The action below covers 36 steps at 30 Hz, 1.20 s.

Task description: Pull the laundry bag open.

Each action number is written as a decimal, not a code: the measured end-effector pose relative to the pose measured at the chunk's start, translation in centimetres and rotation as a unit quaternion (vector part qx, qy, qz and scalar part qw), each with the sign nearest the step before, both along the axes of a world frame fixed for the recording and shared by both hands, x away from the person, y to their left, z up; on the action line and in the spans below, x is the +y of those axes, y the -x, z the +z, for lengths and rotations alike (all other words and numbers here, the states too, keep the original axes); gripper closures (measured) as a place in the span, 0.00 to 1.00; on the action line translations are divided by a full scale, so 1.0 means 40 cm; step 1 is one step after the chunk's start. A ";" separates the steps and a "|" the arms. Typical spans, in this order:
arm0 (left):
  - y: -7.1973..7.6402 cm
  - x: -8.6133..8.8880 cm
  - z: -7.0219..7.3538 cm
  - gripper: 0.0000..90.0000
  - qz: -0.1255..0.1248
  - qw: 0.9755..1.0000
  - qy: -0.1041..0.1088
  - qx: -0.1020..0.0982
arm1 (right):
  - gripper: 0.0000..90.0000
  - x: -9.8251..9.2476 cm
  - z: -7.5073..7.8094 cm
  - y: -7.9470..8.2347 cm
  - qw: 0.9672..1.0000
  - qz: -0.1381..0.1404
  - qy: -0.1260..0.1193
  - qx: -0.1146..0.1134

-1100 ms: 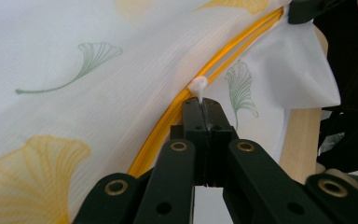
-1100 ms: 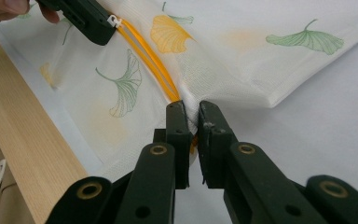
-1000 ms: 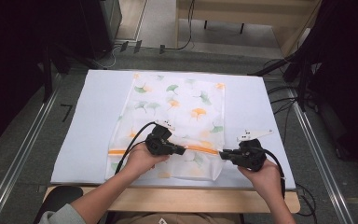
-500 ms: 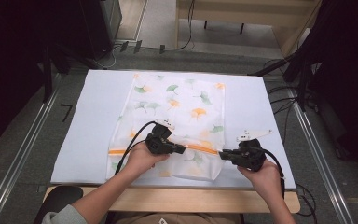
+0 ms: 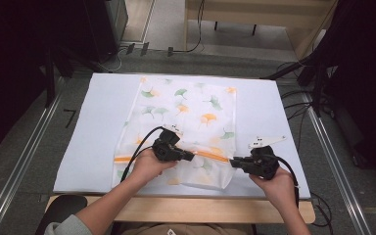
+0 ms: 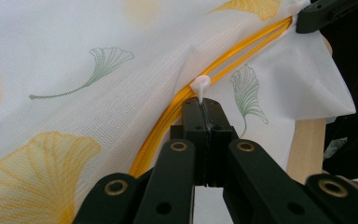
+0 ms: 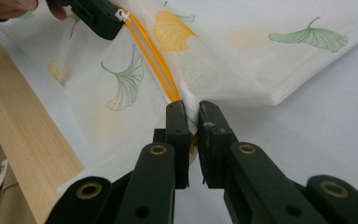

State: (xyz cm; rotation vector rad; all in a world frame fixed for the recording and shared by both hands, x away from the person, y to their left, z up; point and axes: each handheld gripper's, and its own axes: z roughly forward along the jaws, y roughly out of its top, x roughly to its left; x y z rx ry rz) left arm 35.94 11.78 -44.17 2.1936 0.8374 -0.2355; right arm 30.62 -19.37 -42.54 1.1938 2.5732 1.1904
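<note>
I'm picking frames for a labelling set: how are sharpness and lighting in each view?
High view: table evenly lit, surroundings nearly black, whole picture soft. Left gripper view: zipper pull and left gripper fairly crisp, bag cloth at the near left edge blurred, no glare. Right gripper view: weave sharp by the right gripper, zipper bright, mild shadow under the cloth's fold.

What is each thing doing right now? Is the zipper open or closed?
Mesh bag: lying flat on the table, its right edge bunched up.
Orange zipper: partly open near the right end.
White zipper pull: pinched by the left gripper.
Left gripper: jaws shut on the pull.
Right gripper: jaws shut on the bag's edge at the zipper's end.
</note>
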 end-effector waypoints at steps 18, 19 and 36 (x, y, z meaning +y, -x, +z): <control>0.005 0.084 0.012 1.00 0.032 0.999 -0.010 0.005 | 0.94 -0.005 -0.001 -0.008 1.000 0.000 0.003 0.004; 0.005 0.084 0.012 1.00 0.032 0.999 -0.009 0.005 | 0.95 -0.005 -0.001 -0.009 1.000 0.000 0.003 0.006; 0.002 0.082 0.011 1.00 0.034 0.999 -0.006 0.005 | 0.94 -0.006 -0.003 -0.011 1.000 0.000 0.002 0.008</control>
